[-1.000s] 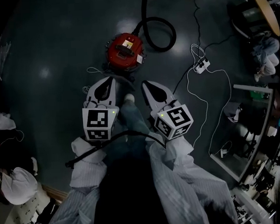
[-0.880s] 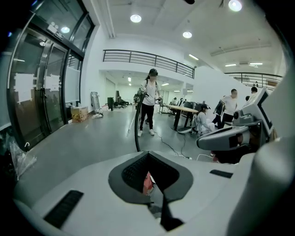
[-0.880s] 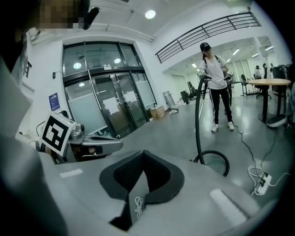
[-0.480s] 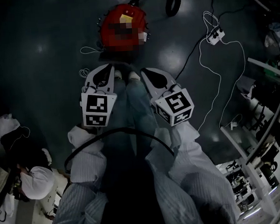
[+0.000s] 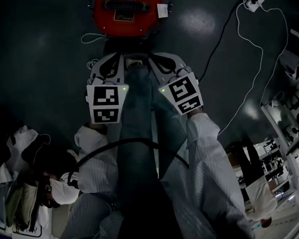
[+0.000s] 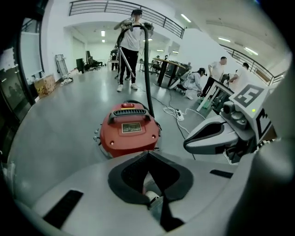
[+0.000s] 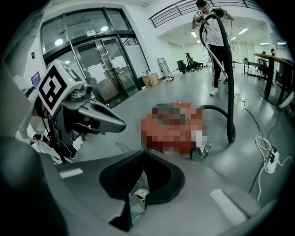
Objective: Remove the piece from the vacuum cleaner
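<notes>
vacuum cleaner: on the floor, just ahead of both claws; hose leaves its far side
left claw: closed, empty
right claw: closed, empty
next: open first, steady the body with one claw, pull the piece straight
</notes>
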Available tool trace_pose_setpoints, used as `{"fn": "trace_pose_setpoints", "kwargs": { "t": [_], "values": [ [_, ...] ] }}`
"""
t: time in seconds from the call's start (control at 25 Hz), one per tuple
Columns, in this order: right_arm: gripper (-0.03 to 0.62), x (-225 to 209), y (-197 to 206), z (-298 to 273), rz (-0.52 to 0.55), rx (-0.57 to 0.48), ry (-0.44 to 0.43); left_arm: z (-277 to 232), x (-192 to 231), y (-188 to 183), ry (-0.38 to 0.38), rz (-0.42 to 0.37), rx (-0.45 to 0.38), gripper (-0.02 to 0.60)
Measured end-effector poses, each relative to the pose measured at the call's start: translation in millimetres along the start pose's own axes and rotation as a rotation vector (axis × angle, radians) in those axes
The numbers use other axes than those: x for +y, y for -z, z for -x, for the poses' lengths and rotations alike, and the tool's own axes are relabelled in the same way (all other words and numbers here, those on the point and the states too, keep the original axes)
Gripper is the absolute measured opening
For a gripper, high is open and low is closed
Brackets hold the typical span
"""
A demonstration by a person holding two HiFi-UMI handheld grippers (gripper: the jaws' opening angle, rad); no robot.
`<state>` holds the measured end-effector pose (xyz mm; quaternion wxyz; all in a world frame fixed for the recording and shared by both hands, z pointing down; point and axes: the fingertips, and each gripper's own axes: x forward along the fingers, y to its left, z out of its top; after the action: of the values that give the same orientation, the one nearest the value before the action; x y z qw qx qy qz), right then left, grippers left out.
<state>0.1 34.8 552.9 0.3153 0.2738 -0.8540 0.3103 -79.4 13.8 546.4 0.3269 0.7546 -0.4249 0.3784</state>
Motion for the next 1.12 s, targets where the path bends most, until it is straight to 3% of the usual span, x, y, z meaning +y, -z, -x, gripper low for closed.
{"fn": "trace_pose_setpoints", "kwargs": {
  "t": [0.16, 0.28, 0.44, 0.72, 0.96, 1.04, 1.12],
  "values": [
    [0.002, 2, 25, -24, 0.068, 0.063, -0.032, -41, 7, 11, 0.006, -0.022, 0.046, 0.005],
    [0.006, 5, 44, -33, 0.230, 0.156, -0.074, -56, 7, 16, 0.019, -0.025, 0.088, 0.005],
    [0.070, 4, 63, -48, 0.388, 0.251, -0.113, -67, 10, 15, 0.022, -0.014, 0.073, 0.006],
    [0.160, 7, 74, -68, 0.462, 0.361, -0.136, -73, 16, 7, 0.022, 0.035, 0.063, 0.008],
    [0.154, 4, 91, -79, 0.578, 0.413, -0.042, -75, 17, 10, 0.012, 0.021, 0.078, 0.008],
    [0.076, 6, 94, -79, 0.601, 0.408, -0.047, -76, 18, 10, 0.009, 0.013, 0.082, 0.008],
    [0.056, 9, 96, -77, 0.616, 0.407, -0.050, -77, 18, 10, 0.004, 0.004, 0.086, 0.008]
  ]
}}
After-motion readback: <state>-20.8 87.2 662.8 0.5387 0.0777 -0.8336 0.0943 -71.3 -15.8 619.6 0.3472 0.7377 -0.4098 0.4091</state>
